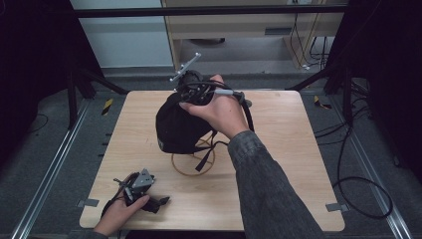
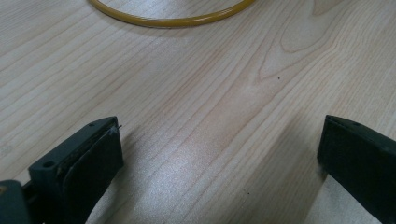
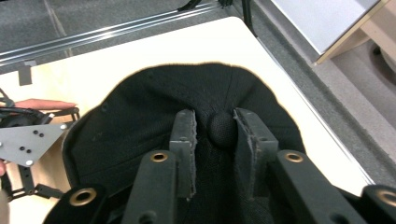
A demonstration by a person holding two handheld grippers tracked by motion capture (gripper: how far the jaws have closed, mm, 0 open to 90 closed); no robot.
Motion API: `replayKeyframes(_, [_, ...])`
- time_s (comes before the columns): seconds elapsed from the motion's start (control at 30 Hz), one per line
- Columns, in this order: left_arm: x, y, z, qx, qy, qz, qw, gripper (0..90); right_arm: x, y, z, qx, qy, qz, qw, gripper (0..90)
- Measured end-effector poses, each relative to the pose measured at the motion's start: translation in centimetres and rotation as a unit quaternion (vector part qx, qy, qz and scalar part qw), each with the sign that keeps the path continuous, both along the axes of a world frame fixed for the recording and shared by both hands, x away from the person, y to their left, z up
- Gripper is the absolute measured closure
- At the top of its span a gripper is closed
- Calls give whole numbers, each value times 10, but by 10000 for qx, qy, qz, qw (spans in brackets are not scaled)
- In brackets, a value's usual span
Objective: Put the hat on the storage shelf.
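A black cap [image 1: 176, 127] sits on a yellow wire stand [image 1: 191, 164] at the middle of the wooden table [image 1: 278, 164]. My right gripper [image 1: 193, 102] comes down on its crown from above, under the person's hand. In the right gripper view its jaws [image 3: 215, 119] flank the cap's top button [image 3: 222, 128] and hold bunched crown fabric of the cap [image 3: 140, 102] between the pads. My left gripper [image 1: 158, 199] lies on the table near the front left corner. It [image 2: 219, 140] stands wide open over bare wood, and the stand's yellow ring [image 2: 173, 21] lies ahead of it.
Black straps hang from the cap down through the stand. Metal floor rails [image 1: 50, 169] run along both sides of the table, and cables [image 1: 358, 194] lie on the floor to the right. A wooden cabinet [image 1: 239, 30] stands beyond the far edge.
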State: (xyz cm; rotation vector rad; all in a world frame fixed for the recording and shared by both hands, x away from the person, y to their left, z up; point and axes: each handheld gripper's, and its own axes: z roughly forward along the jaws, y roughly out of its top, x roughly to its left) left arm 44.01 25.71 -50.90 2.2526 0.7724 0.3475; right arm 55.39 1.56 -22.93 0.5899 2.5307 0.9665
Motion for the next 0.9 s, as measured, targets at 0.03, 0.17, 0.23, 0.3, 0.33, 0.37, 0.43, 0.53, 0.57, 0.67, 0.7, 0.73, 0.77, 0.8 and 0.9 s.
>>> replayKeyframes(0.03, [0,0,0,0,0,0,10000,0,0,0,0,0,0,0,10000,683])
replayKeyframes(0.17, [0,0,0,1,1,-1,10000,0,-1,-4,2,176,20,-22,9998,678])
replayKeyframes(0.23, [0,0,0,7,5,-11,10000,0,-2,-7,4,270,34,-32,9996,678])
replayKeyframes(0.3, [0,0,0,1,1,0,10000,0,-5,-11,7,374,38,-26,9993,685])
replayKeyframes(0.33, [0,0,0,1,0,-1,10000,0,-6,-12,8,416,18,-2,9991,686])
replayKeyframes(0.37, [0,0,0,1,0,-1,10000,0,-6,-12,8,416,18,-2,9991,686])
replayKeyframes(0.43, [0,0,0,0,1,0,10000,0,-10,-15,10,486,-4,32,9988,687])
replayKeyframes(0.53, [0,0,0,6,4,-10,10000,0,-14,-19,11,516,-33,23,9987,684])
replayKeyframes(0.57, [0,0,0,6,4,-9,10000,0,-15,-21,11,542,-52,5,9985,682])
replayKeyframes(0.67, [0,0,0,6,4,-10,10000,0,-18,-26,9,580,-81,-64,9983,680])
replayKeyframes(0.7, [0,0,0,6,4,-10,10000,0,-18,-26,9,580,-81,-64,9983,680])
replayKeyframes(0.73, [0,0,0,6,4,-9,10000,0,-19,-29,8,615,-89,-86,9980,679])
replayKeyframes(0.77, [0,0,0,6,4,-9,10000,0,-19,-29,8,615,-89,-86,9980,679])
replayKeyframes(0.8, [0,0,0,5,4,-9,10000,0,-20,-32,7,682,-111,-91,9976,678])
replayKeyframes(0.9, [0,0,0,5,4,-9,10000,0,-23,-36,6,747,-111,-115,9971,675])
